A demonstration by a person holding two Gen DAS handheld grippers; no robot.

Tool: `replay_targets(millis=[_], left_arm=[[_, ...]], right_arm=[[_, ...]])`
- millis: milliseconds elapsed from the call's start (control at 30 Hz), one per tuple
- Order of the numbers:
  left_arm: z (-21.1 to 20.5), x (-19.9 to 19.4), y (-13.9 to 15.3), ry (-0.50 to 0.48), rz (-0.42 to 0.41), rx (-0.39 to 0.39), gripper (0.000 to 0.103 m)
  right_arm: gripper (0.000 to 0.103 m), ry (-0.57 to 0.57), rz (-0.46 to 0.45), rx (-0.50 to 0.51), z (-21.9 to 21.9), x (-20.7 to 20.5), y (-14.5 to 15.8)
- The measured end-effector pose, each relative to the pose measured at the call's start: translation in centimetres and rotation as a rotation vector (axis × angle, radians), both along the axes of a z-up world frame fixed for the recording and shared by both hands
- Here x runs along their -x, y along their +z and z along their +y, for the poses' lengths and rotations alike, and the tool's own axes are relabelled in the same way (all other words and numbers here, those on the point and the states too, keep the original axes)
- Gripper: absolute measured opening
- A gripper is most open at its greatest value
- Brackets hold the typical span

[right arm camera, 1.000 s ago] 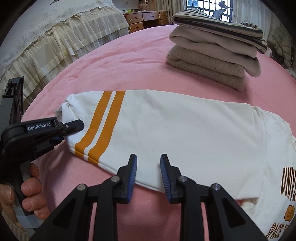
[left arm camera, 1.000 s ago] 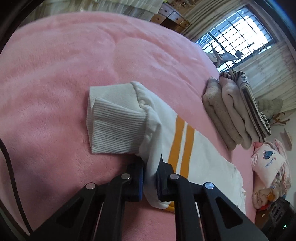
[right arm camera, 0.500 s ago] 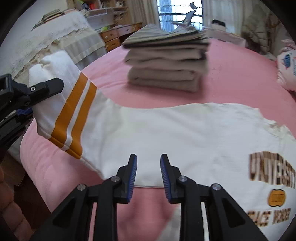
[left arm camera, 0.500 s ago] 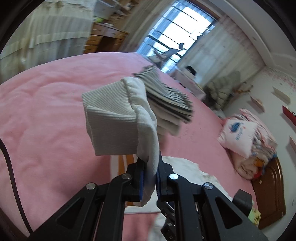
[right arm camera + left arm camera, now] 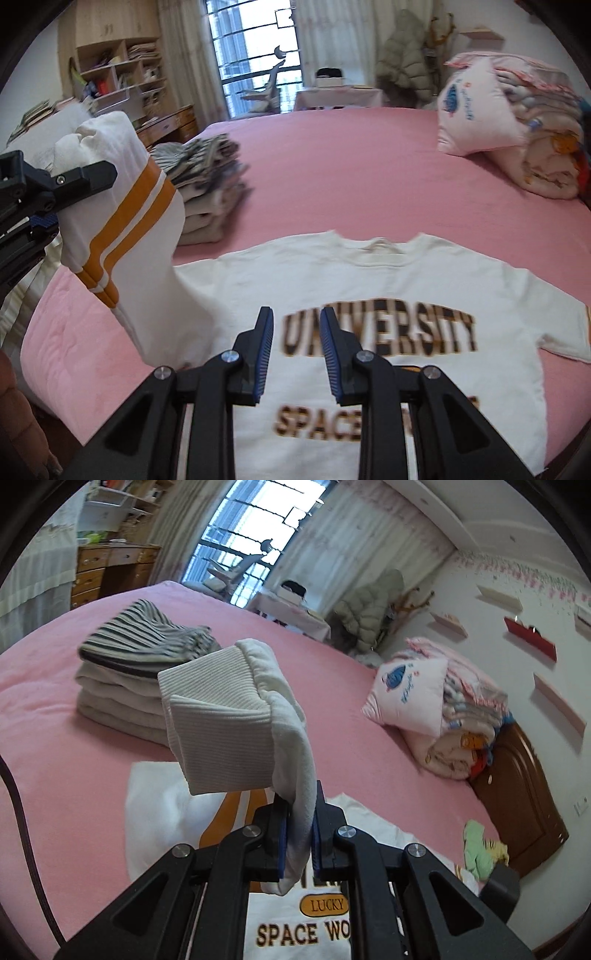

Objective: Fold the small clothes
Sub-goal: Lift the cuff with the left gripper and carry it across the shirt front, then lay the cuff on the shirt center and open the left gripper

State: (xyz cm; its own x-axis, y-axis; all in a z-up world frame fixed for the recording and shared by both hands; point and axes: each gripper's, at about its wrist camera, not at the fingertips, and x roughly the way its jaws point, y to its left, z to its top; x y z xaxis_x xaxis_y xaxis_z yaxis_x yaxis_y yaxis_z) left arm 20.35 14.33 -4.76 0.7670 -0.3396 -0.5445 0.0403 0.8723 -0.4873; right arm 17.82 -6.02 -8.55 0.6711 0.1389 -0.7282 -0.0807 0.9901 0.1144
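Note:
A white sweatshirt point(image 5: 388, 295) with "UNIVERSITY" lettering lies front-up on the pink bed point(image 5: 351, 166). My left gripper point(image 5: 299, 830) is shut on its sleeve point(image 5: 229, 731), near the ribbed cuff, and holds it lifted above the shirt body point(image 5: 295, 934). In the right wrist view the raised sleeve point(image 5: 122, 221) with two orange stripes stands at the left, pinched by the left gripper point(image 5: 55, 199). My right gripper point(image 5: 295, 354) is open and empty, low over the shirt's chest lettering.
A stack of folded clothes point(image 5: 140, 679) topped by a striped piece sits on the bed beyond the sleeve. A pillow and rolled bedding point(image 5: 509, 125) lie at the far right. A wooden headboard point(image 5: 517, 797) and a small green toy point(image 5: 480, 849) are at the right.
My left gripper has lifted the sleeve off the bed and carried it over the shirt body. My right gripper has moved from the sleeve's edge to over the chest lettering, staying open.

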Motion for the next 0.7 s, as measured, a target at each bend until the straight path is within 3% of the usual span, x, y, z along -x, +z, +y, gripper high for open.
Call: replay_targets(millis=[267, 700], left_arm=[[-7.8, -0.8, -3.4, -0.078, 0.098, -0.116, 0.008], [-15.0, -2.2, -7.9, -0.158, 0.228, -0.257, 0.008]], right_arm=[[0.026, -0.107, 0.063, -0.014, -6.9, 0.8, -2.3], [0.026, -0.182, 0.08, -0.018, -11.3, 2.0, -4.7]])
